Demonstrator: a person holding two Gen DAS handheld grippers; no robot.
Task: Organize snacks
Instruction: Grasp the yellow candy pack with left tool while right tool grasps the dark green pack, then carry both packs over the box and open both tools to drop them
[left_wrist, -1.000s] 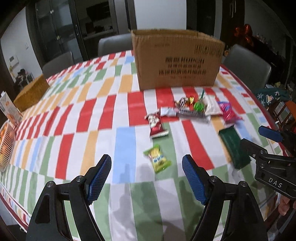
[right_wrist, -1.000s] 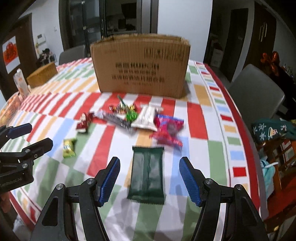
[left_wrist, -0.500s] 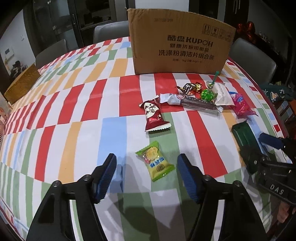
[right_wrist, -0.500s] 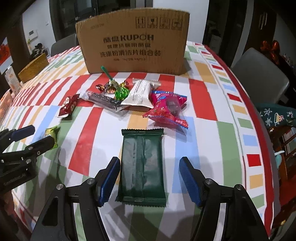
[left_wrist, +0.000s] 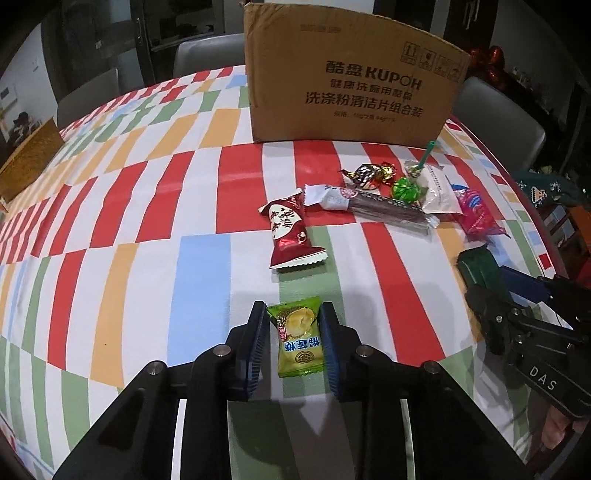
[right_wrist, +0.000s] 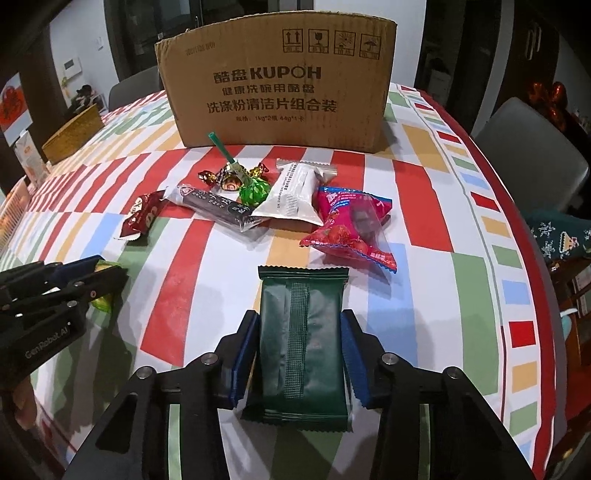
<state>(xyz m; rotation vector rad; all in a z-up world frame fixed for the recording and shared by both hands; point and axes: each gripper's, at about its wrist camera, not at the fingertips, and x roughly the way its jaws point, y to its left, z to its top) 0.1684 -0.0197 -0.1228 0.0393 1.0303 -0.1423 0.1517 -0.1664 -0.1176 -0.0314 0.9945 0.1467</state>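
My left gripper (left_wrist: 293, 314) is shut on a small green candy packet (left_wrist: 300, 341) that lies on the striped tablecloth. My right gripper (right_wrist: 301, 321) is shut on a dark green snack pack (right_wrist: 301, 343), also on the cloth. Farther on lie a red snack packet (left_wrist: 290, 232), a long dark bar (right_wrist: 216, 205), a white packet (right_wrist: 295, 192), a pink-red bag (right_wrist: 351, 225), a green lollipop (right_wrist: 251, 190) and wrapped candies (right_wrist: 225, 177). A brown cardboard box (right_wrist: 277, 85) stands upright behind them. The left gripper shows at the left of the right wrist view (right_wrist: 92, 273).
The table edge (right_wrist: 517, 221) curves along the right, with a grey chair (right_wrist: 532, 144) beyond it. A woven basket (right_wrist: 74, 133) sits at the far left of the table. More chairs (left_wrist: 207, 51) stand behind the box.
Both grippers moved forward and down and closed, the left around the green candy packet, the right around the dark green pack. The other snacks have not moved.
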